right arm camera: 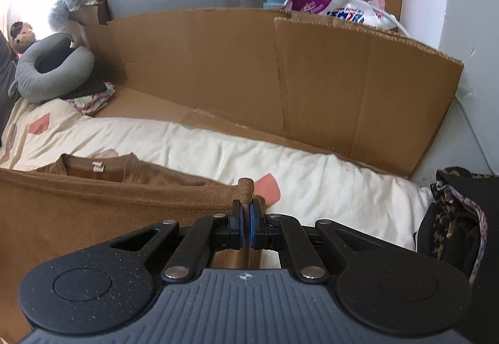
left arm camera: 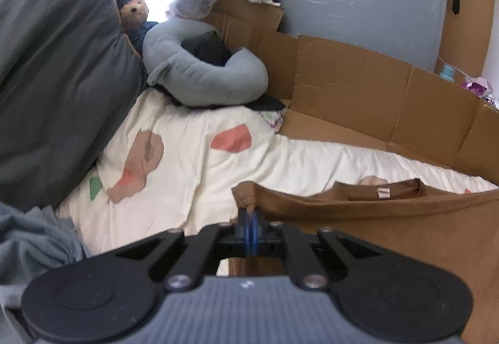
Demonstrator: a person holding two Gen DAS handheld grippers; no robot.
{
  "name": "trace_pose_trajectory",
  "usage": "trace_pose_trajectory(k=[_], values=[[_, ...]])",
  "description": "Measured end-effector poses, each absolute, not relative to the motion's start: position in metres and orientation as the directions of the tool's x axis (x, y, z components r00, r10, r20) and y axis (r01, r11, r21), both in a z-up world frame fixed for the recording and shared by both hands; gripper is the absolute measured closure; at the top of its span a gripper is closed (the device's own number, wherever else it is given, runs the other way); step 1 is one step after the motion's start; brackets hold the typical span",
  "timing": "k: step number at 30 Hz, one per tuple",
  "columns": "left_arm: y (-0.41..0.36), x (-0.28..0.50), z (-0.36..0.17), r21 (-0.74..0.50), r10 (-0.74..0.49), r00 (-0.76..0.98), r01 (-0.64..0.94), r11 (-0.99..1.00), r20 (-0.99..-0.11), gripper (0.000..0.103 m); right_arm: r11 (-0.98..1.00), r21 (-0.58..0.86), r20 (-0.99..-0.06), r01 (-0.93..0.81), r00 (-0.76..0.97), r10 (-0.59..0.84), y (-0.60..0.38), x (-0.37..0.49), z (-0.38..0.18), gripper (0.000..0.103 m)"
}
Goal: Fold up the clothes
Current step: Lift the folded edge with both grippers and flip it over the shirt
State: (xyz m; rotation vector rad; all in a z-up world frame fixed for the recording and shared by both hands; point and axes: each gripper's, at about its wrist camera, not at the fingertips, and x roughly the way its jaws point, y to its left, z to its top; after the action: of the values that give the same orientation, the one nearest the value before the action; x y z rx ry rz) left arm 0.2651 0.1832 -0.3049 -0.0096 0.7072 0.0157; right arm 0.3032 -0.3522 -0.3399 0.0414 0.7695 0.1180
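Note:
A brown T-shirt (left arm camera: 389, 219) lies on the cream bedspread (left arm camera: 193, 163), its hem lifted toward both cameras and its collar with a white label farther off. My left gripper (left arm camera: 249, 211) is shut on the shirt's left hem corner, which bunches above the blue pads. In the right wrist view the same brown T-shirt (right arm camera: 93, 203) stretches to the left, and my right gripper (right arm camera: 246, 203) is shut on its right hem corner, a tuft of cloth poking up between the pads. The hem hangs taut between the two grippers.
Flattened cardboard (right arm camera: 280, 73) stands along the far side of the bed. A grey neck pillow (left arm camera: 202, 73), a teddy bear (left arm camera: 134, 10) and a dark pillow (left arm camera: 53, 63) sit at the head. Grey cloth (left arm camera: 31, 238) lies at left; a leopard-print garment (right arm camera: 452, 219) at right.

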Motion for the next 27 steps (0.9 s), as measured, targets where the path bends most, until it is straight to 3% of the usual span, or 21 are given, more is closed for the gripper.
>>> trace_pose_trajectory(k=[27], values=[[0.173,0.371,-0.368,0.076,0.035,0.696,0.029,0.997,-0.717,0.101,0.988,-0.123,-0.755,-0.089,0.655,-0.035,-0.324,0.394,-0.384,0.102]])
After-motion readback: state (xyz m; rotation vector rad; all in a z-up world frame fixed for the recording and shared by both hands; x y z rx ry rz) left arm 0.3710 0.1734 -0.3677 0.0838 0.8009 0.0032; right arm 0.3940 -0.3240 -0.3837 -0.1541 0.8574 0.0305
